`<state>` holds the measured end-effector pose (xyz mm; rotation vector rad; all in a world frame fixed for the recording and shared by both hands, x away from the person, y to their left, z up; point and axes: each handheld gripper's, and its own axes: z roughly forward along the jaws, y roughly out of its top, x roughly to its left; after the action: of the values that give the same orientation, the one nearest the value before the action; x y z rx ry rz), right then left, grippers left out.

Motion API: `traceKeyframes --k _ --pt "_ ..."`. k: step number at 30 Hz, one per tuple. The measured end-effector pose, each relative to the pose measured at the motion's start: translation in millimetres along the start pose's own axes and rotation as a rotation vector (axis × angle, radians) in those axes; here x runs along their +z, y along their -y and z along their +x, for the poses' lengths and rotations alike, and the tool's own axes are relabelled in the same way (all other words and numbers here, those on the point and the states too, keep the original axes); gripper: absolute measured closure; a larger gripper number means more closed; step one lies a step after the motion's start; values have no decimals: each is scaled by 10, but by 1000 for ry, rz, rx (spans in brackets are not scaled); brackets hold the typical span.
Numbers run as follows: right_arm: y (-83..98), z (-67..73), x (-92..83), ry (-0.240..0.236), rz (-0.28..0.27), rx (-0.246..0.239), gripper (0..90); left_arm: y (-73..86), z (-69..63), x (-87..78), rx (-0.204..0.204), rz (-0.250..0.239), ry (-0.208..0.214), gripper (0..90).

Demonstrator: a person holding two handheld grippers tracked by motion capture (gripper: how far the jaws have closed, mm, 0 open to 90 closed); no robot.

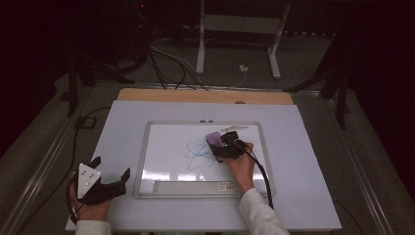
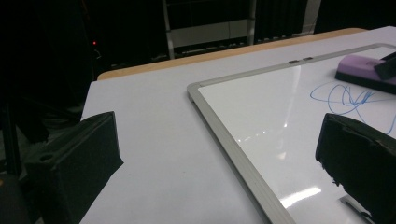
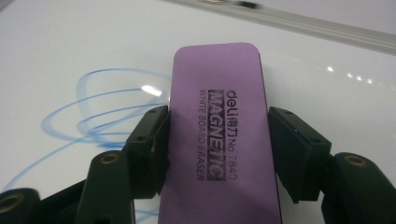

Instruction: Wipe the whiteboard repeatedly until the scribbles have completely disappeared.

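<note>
A purple whiteboard eraser (image 3: 217, 93) lies flat on the whiteboard (image 1: 166, 147), with my right gripper (image 3: 217, 140) shut on its two long sides. Its label reads "magnetic white board eraser". A blue scribble (image 1: 198, 154) marks the board just left of the eraser (image 1: 214, 138) and of the right gripper (image 1: 220, 145). My left gripper (image 1: 111, 167) rests open over the white table near the board's lower left corner, holding nothing. In the left gripper view the board's silver frame (image 2: 233, 149) runs between the wide-apart jaws, and the eraser (image 2: 362, 70) and scribble (image 2: 350, 98) lie far off.
The whiteboard's tray strip (image 1: 193, 187) runs along its near edge. The white tabletop (image 1: 303, 161) surrounds the board, with a wooden strip (image 1: 205, 96) at its far edge. Cables (image 1: 171, 63) and a stand's legs (image 1: 200, 49) lie on the floor beyond.
</note>
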<state>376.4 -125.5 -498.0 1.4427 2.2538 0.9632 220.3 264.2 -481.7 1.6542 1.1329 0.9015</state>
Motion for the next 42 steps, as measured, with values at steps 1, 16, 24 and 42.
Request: traceKeyframes --k 1,16,24,42 --pt "8 63 6 -15 -1 -18 411 -1 1 -3 0 -2 0 7" --pt "15 12 -17 20 1 5 411 2 6 1 0 0 -1 7" --pt "94 365 -21 -49 -10 -91 412 1 9 -8 0 0 -4 7" --pt "103 414 -27 -40 -11 -110 412 2 7 -8 0 0 -5 7"
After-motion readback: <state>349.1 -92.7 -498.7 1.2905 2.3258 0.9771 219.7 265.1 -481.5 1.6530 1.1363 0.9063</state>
